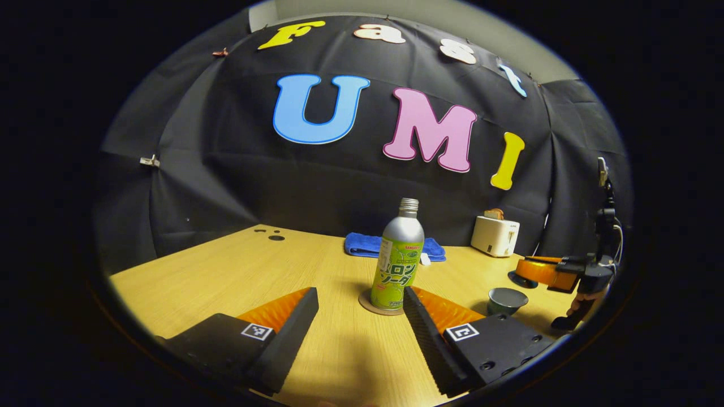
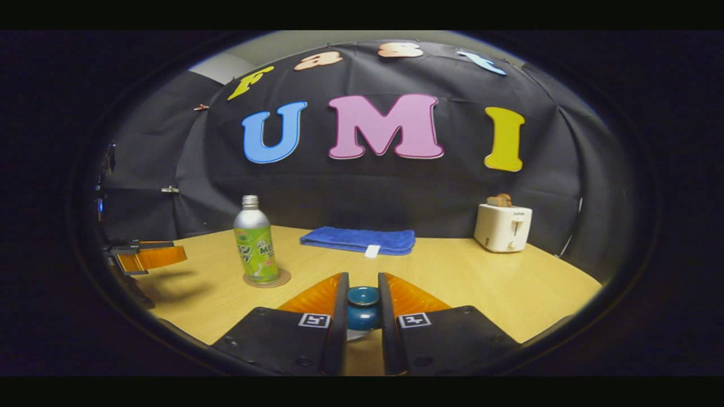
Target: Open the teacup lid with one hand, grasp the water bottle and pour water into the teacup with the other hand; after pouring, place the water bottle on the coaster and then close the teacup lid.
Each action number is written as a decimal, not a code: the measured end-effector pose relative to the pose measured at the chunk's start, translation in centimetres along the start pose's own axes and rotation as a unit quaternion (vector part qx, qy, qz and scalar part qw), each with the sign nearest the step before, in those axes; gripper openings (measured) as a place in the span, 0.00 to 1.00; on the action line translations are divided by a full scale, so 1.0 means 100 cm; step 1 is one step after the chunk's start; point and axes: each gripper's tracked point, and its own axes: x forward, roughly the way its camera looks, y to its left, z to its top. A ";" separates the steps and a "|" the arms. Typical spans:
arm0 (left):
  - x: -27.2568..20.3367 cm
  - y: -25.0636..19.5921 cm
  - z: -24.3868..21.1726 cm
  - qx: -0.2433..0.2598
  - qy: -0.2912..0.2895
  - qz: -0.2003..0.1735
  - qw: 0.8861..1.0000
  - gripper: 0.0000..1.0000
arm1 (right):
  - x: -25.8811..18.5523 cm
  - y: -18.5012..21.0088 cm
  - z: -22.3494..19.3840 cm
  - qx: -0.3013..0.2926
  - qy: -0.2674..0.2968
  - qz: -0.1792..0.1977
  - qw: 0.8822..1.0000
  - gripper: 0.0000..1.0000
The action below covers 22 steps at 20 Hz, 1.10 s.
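On the wooden table (image 1: 237, 271), the water bottle (image 1: 397, 257) stood upright on the round coaster (image 1: 367, 305), just ahead of the left gripper (image 1: 360, 302), whose fingers were spread wide with nothing between them. The left gripper view also took in the uncovered teacup (image 1: 507, 300) to the right of the bottle, with the right gripper (image 1: 543, 271) above and beyond it. In the right gripper view, that gripper's fingers were clamped on the knob of the teacup lid (image 2: 363, 308). A blue towel (image 2: 358, 239) and a toaster (image 2: 502, 226) sat toward the back.
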 end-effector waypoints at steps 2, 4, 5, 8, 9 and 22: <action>-0.001 0.004 -0.001 0.004 0.001 0.005 1.000 0.95 | 0.002 0.005 -0.009 -0.005 0.014 0.005 1.000 0.29; -0.002 0.004 0.001 0.004 -0.004 0.004 1.000 0.95 | 0.004 0.009 -0.019 0.000 0.031 0.011 0.999 0.29; 0.000 0.003 0.003 -0.001 -0.012 0.004 1.000 0.95 | 0.004 0.012 -0.024 0.003 0.039 0.016 0.999 0.26; 0.005 -0.006 0.006 -0.012 -0.023 -0.008 1.000 0.95 | 0.007 0.015 -0.024 0.003 0.040 0.019 0.999 0.29; 0.004 -0.005 0.005 -0.010 -0.021 -0.007 1.000 0.95 | 0.008 0.014 -0.024 -0.001 0.041 0.016 0.999 0.29; 0.000 -0.001 0.000 0.001 -0.015 0.012 1.000 0.95 | -0.008 0.007 -0.016 -0.025 0.037 0.005 0.999 0.92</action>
